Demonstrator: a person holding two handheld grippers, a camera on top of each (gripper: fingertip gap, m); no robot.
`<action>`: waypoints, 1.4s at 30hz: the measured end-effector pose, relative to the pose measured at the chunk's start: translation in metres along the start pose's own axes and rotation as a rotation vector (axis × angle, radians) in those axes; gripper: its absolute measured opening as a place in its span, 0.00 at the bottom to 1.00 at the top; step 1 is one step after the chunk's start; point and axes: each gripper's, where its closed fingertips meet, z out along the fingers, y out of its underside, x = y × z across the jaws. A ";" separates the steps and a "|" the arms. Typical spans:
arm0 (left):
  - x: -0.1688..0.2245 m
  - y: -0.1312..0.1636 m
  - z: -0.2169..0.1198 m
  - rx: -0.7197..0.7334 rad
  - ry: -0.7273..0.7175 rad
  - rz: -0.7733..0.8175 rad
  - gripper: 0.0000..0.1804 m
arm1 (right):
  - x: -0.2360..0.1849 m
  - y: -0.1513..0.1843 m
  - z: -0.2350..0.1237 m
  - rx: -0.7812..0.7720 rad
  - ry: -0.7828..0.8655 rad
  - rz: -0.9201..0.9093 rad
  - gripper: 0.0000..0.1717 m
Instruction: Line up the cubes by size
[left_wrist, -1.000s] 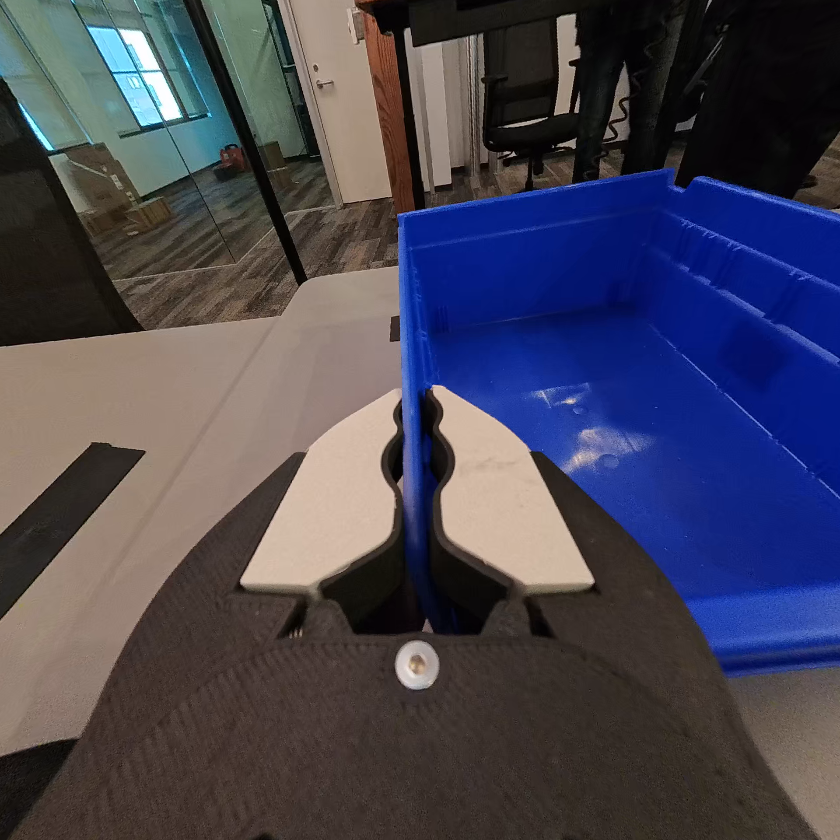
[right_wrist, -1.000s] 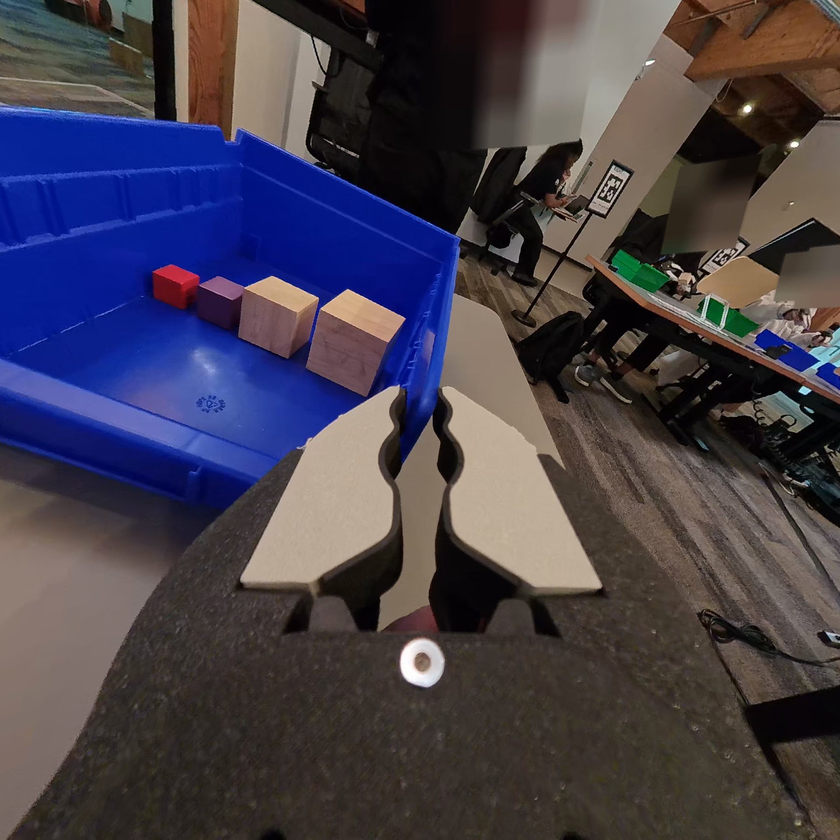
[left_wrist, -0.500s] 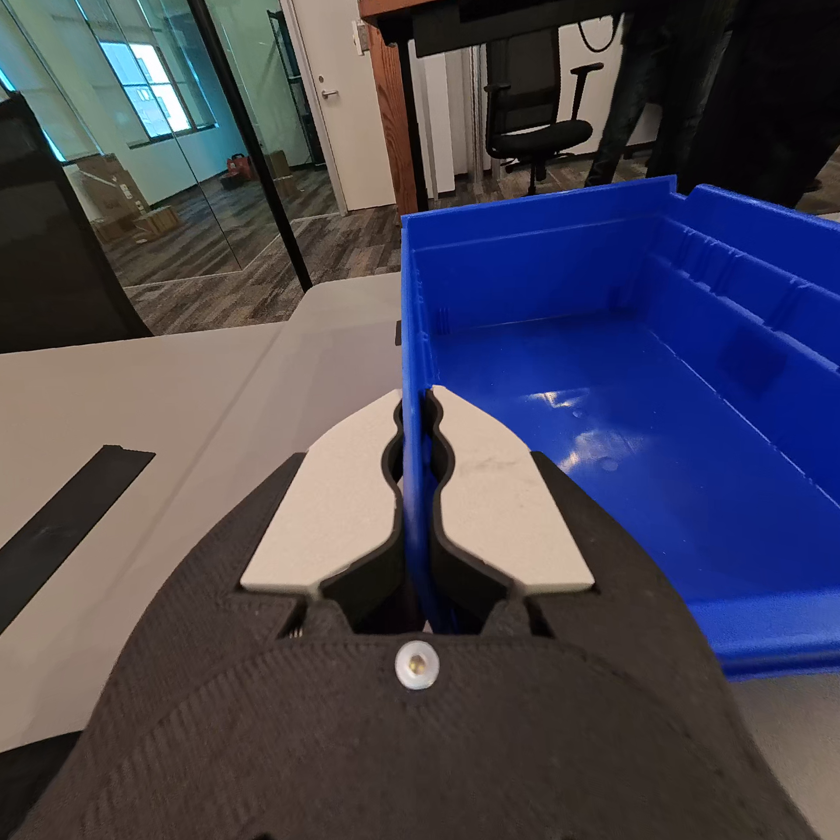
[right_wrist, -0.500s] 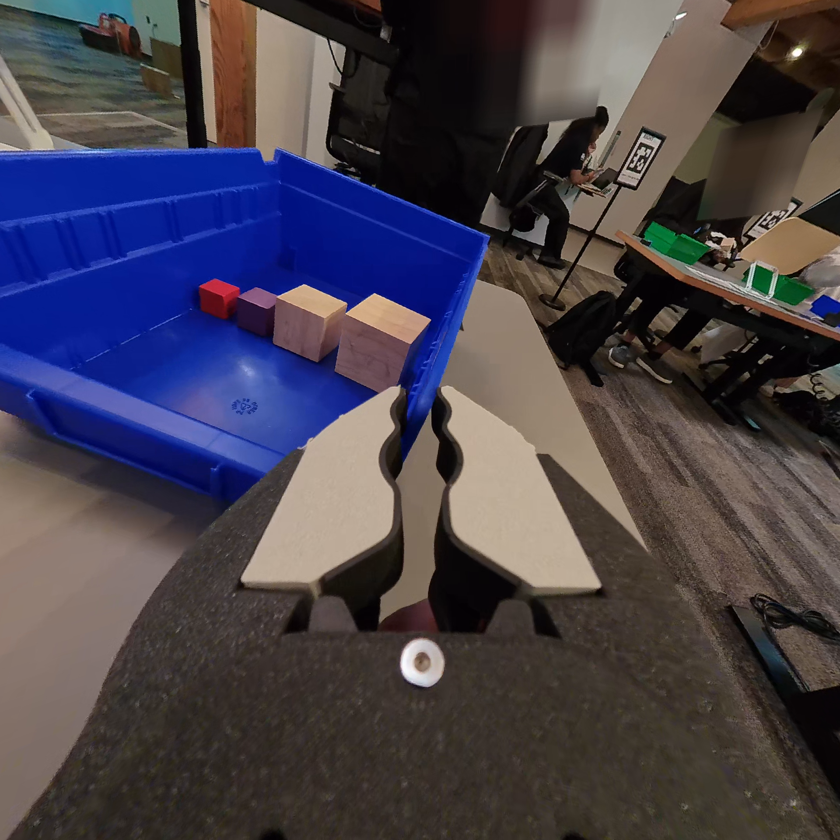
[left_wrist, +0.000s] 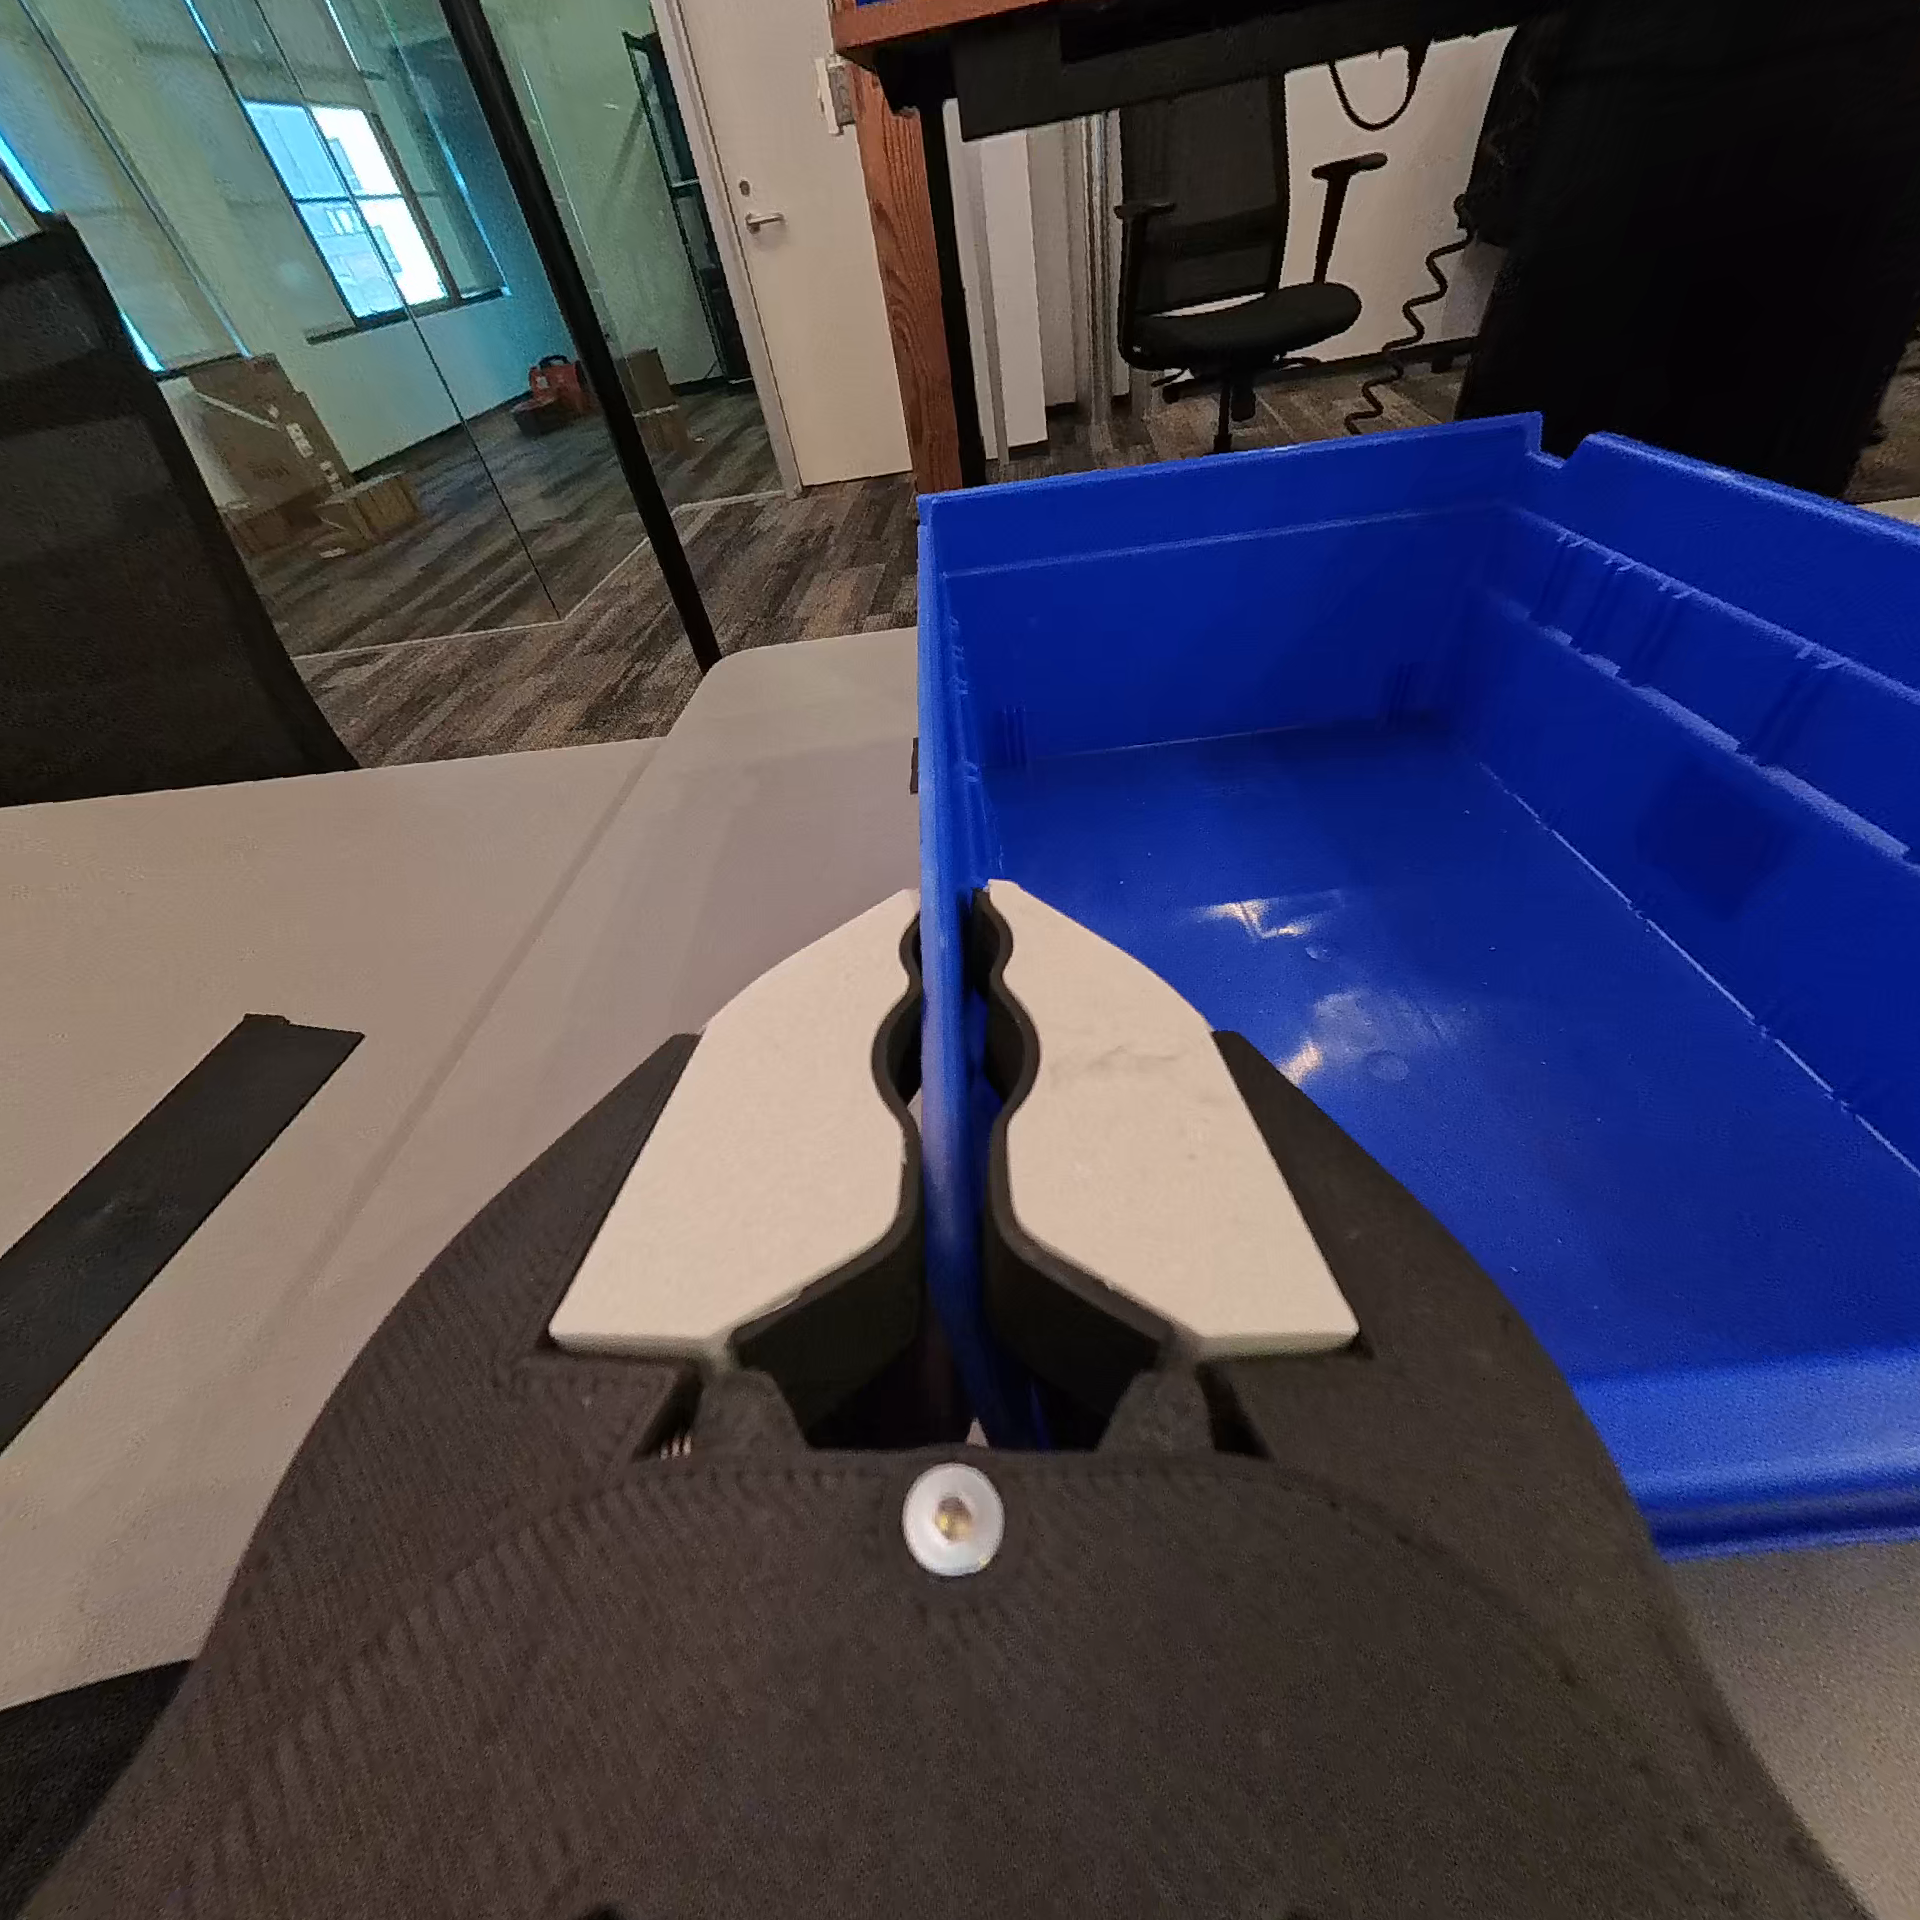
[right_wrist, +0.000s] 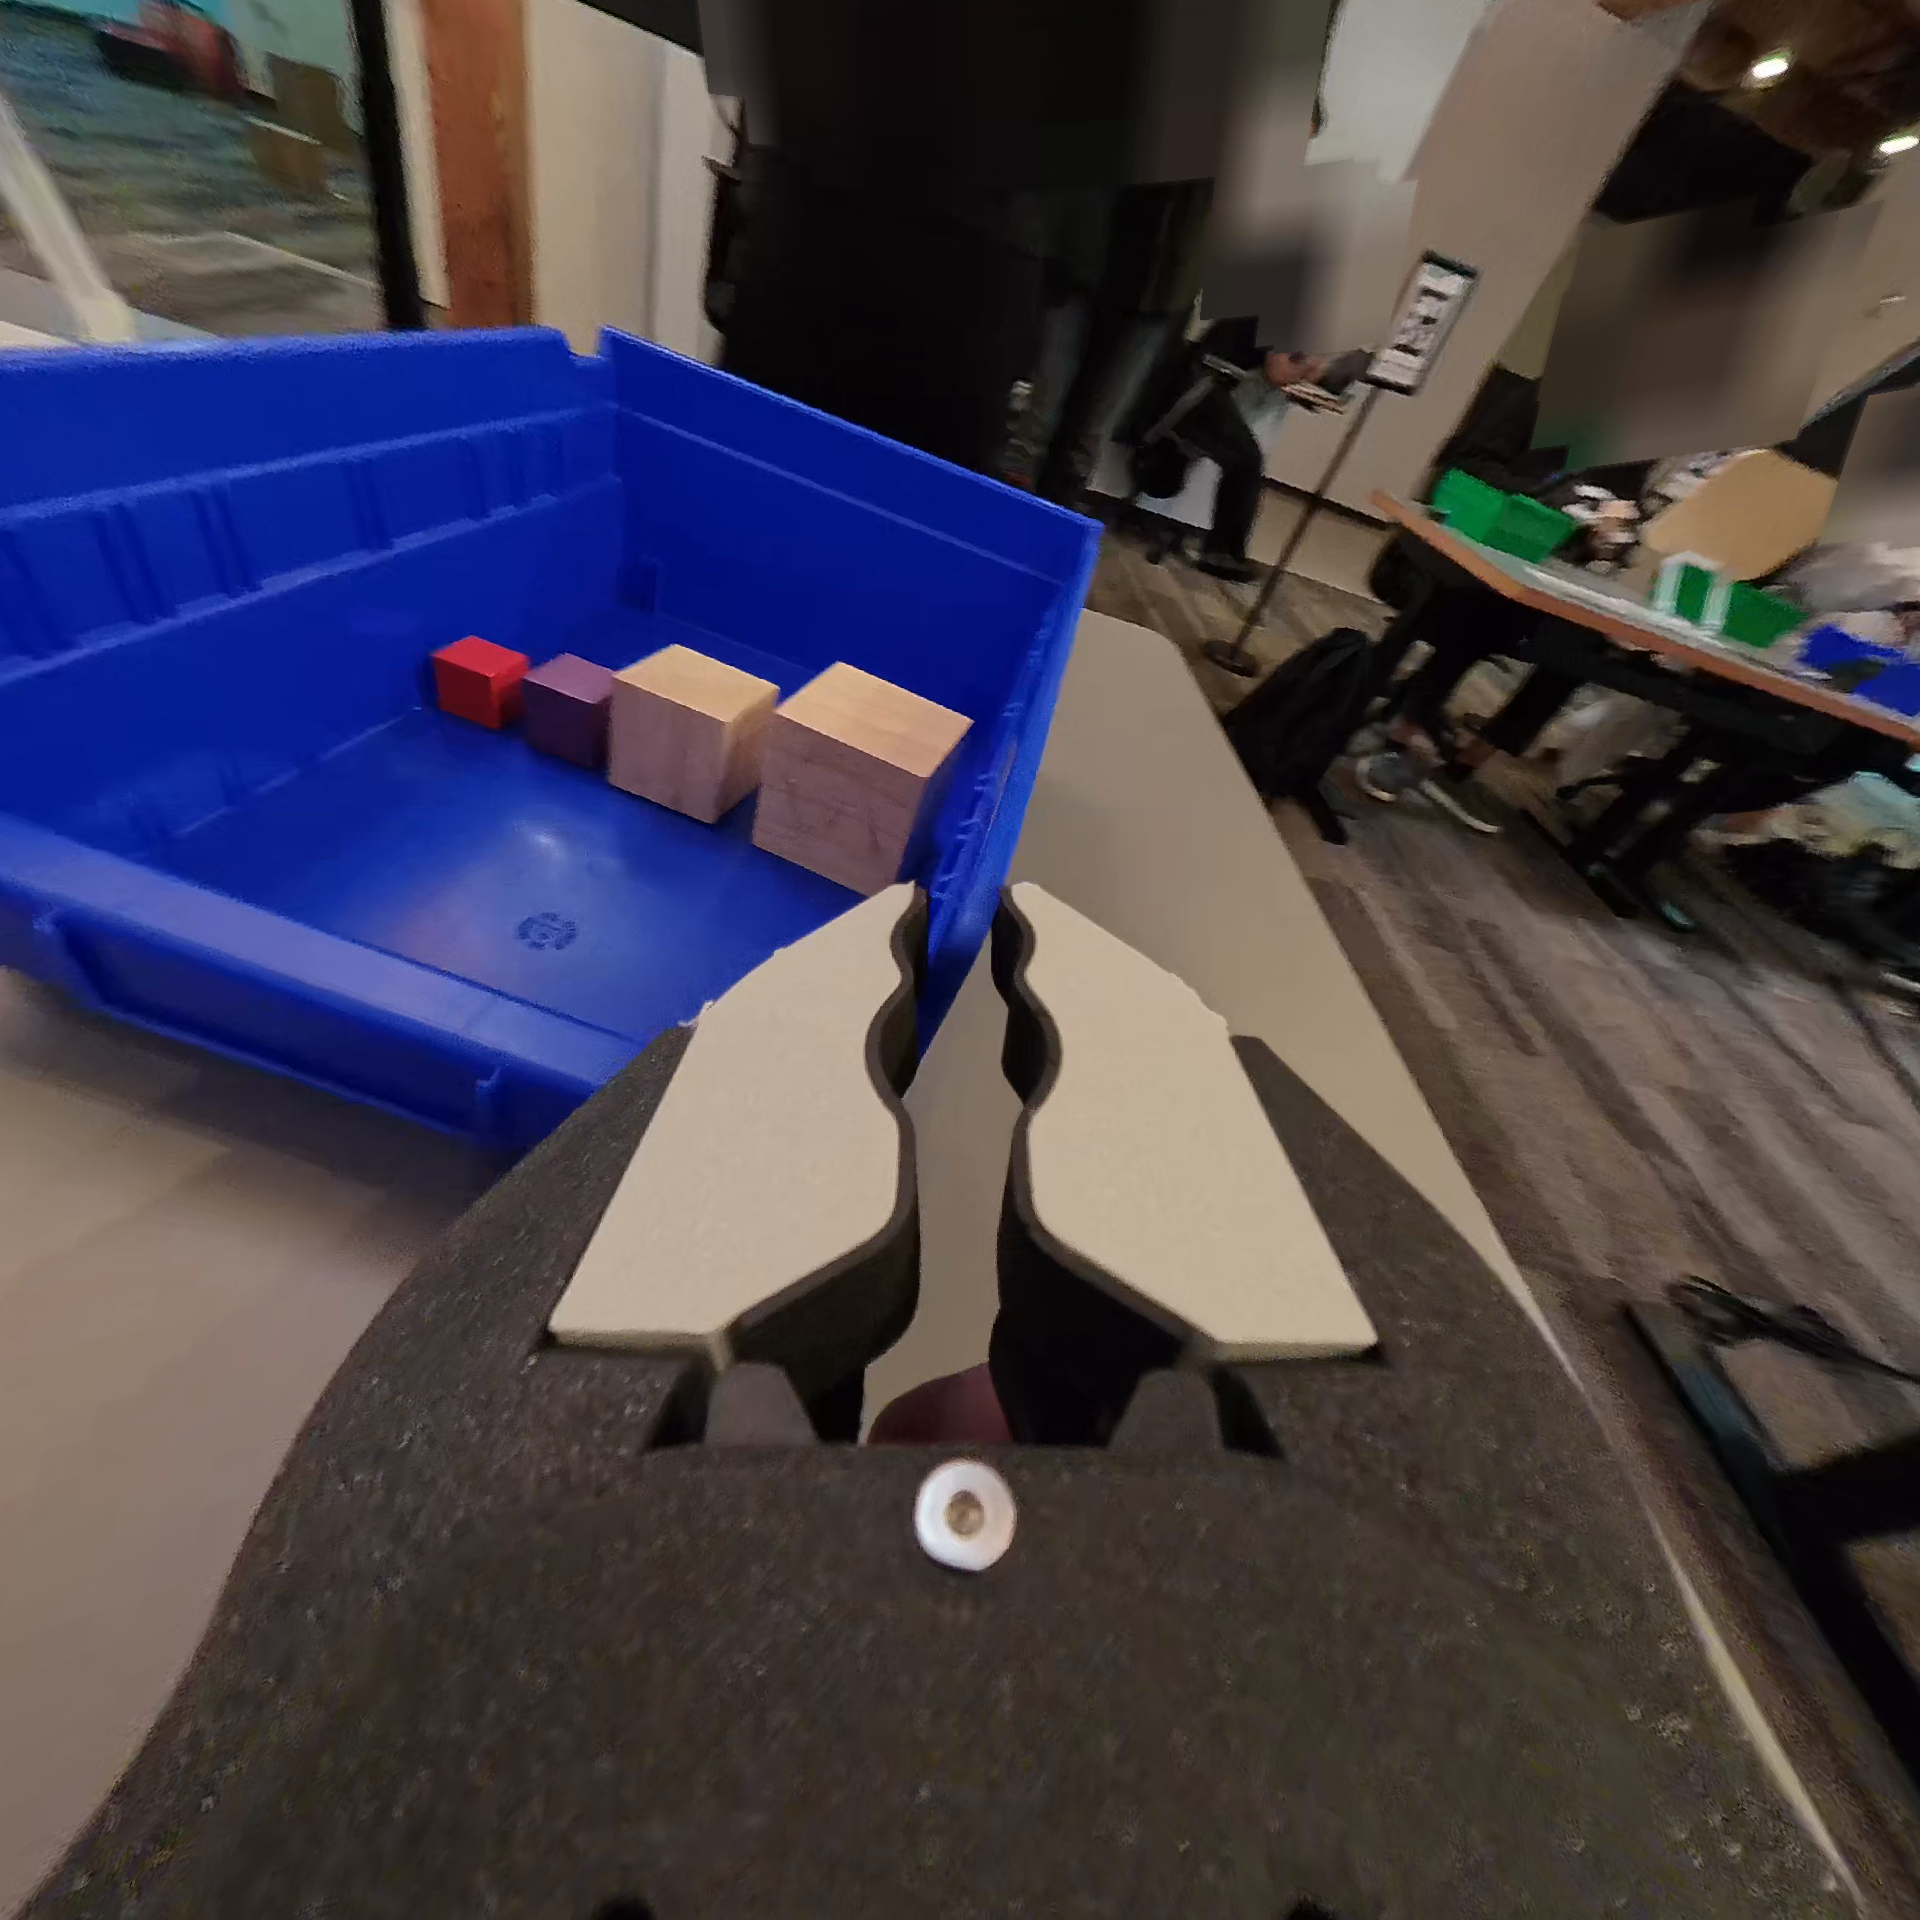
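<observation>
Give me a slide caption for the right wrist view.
Four cubes lined up by size inside a blue bin.

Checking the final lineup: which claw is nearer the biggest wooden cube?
Right. The right claw sits by the bin wall beside the biggest cube. The left claw grips the bin's opposite wall; no cubes show there.

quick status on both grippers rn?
Left gripper: shut on the side wall of the blue plastic bin.
Right gripper: slightly open, holding nothing, beside the bin's corner.
</observation>
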 end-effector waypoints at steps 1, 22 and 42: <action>0.000 0.000 0.000 0.000 0.000 -0.001 0.03 | 0.001 0.003 0.000 -0.023 0.033 -0.017 0.10; -0.001 -0.010 -0.005 0.021 -0.009 0.023 0.02 | -0.010 0.021 0.005 -0.187 -0.095 0.173 0.03; -0.046 -0.054 -0.045 0.179 -0.093 -0.136 0.02 | -0.045 0.017 -0.034 -0.170 -0.185 0.146 0.03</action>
